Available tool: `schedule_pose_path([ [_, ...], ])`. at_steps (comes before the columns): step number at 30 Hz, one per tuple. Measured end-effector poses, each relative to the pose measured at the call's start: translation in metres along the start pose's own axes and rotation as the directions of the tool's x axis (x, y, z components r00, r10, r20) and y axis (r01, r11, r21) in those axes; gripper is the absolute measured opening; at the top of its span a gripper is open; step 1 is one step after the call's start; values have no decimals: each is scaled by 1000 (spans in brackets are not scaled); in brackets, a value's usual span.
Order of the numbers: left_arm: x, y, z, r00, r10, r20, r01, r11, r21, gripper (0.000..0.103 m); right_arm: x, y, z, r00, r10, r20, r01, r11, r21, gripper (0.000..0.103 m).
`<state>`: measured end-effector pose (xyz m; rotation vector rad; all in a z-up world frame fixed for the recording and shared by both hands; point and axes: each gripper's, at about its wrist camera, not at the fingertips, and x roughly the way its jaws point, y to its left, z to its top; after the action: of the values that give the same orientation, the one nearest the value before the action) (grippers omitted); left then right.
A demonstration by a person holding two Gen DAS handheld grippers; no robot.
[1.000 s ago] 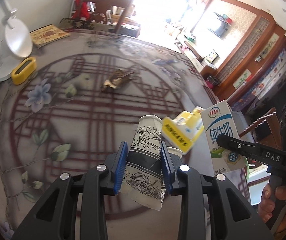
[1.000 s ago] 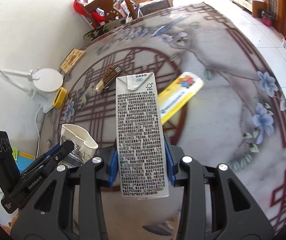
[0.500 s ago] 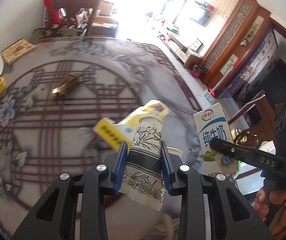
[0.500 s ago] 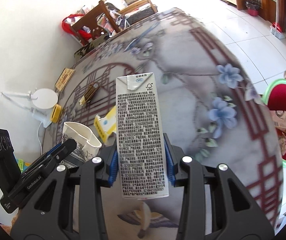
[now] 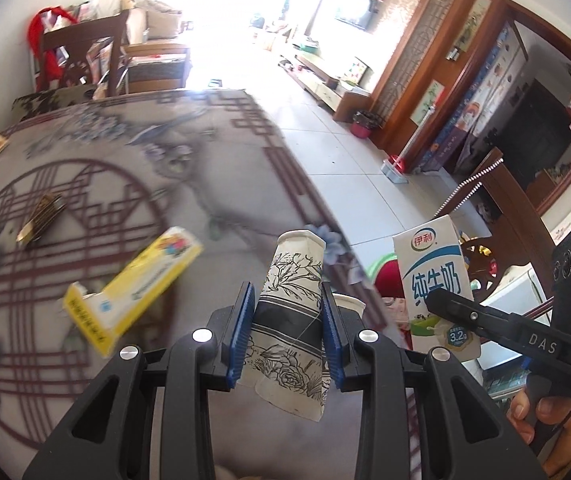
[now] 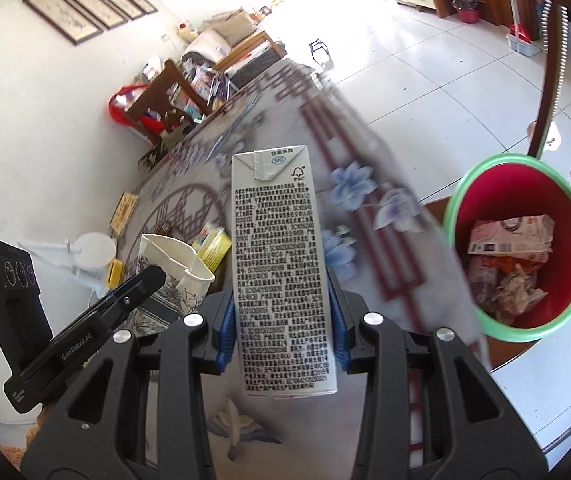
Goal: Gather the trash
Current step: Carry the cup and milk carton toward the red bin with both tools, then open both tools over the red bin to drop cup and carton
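Your left gripper [image 5: 285,330] pinches the paper cup [image 5: 290,312] between its pads. Your right gripper [image 6: 281,322] clamps the milk carton [image 6: 279,264] upright, both tilted down near the table's [image 6: 397,240] edge.

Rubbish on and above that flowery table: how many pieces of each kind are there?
Paper cup, in left tongs: 1
Milk carton, in right tongs: 1
Yellow box on table: 1
Brown wrapper: 1
Total: 4
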<state>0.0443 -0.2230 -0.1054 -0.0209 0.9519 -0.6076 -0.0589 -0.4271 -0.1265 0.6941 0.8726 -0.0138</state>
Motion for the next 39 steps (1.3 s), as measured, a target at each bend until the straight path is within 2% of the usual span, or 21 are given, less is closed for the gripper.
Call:
schedule_pose_path([
  [8, 17, -54, 10, 1000, -16, -17, 17, 998, 53, 30, -42, -62, 19, 997, -41, 62, 37, 997, 69, 38],
  [13, 30, -86, 10, 999, -31, -43, 34, 996, 87, 30, -60, -100, 27, 988, -126, 90, 116, 987, 108, 38],
  [16, 39, -103, 11, 997, -50, -62, 56, 993, 104, 30, -63, -120, 34, 975, -203, 89, 193, 975, 112, 39],
  [17, 42, -108, 12, 996, -60, -70, 67, 992, 110, 30, -63, -128, 36, 969, -233, 88, 222, 968, 114, 42],
  [18, 47, -118, 12, 994, -76, -83, 86, 989, 121, 30, -63, -133, 38, 965, -249, 86, 239, 964, 117, 57],
  [20, 55, -133, 13, 990, -100, -105, 114, 983, 145, 30, -71, -146, 39, 952, -280, 122, 260, 953, 154, 68],
  [23, 71, -158, 15, 980, -141, -138, 165, 970, 180, 30, -85, -159, 37, 950, -265, 165, 235, 955, 183, 68],
  [29, 98, -197, 21, 966, -195, -169, 230, 949, 218, 31, -115, -181, 35, 922, -325, 210, 276, 933, 231, 69],
  [30, 101, -200, 22, 965, -197, -176, 233, 947, 221, 47, -118, -182, 34, 919, -335, 210, 285, 930, 233, 69],
  [31, 103, -201, 24, 966, -191, -173, 227, 948, 223, 71, -121, -183, 34, 915, -343, 212, 293, 927, 234, 69],
  [32, 101, -200, 25, 970, -185, -156, 217, 950, 222, 76, -123, -182, 33, 914, -346, 213, 296, 926, 233, 69],
  [35, 91, -190, 25, 973, -192, -124, 215, 955, 206, 76, -127, -174, 33, 911, -345, 225, 296, 928, 224, 69],
  [39, 72, -153, 25, 984, -156, -86, 168, 973, 158, 76, -121, -158, 32, 915, -331, 231, 288, 936, 201, 71],
])
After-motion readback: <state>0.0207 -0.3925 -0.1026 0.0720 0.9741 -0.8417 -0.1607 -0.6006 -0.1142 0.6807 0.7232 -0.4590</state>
